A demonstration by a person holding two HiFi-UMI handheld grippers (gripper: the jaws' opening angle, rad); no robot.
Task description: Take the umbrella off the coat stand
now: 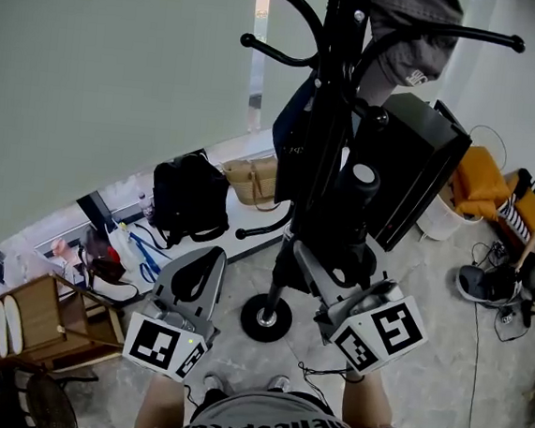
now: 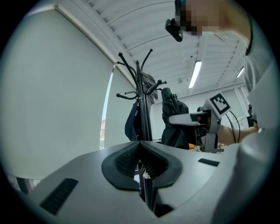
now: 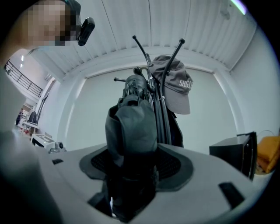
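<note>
The folded black umbrella stands upright beside the pole of the black coat stand. My right gripper is shut on its lower part; in the right gripper view the umbrella fills the space between the jaws of that gripper. The left gripper view shows the umbrella from the side, in front of the stand. My left gripper hangs lower left of the pole, shut with nothing in it.
A grey cap and a navy bag hang on the stand, whose round base sits on the floor. A black backpack, a tan bag, a black case, shoes and a wooden rack are around it.
</note>
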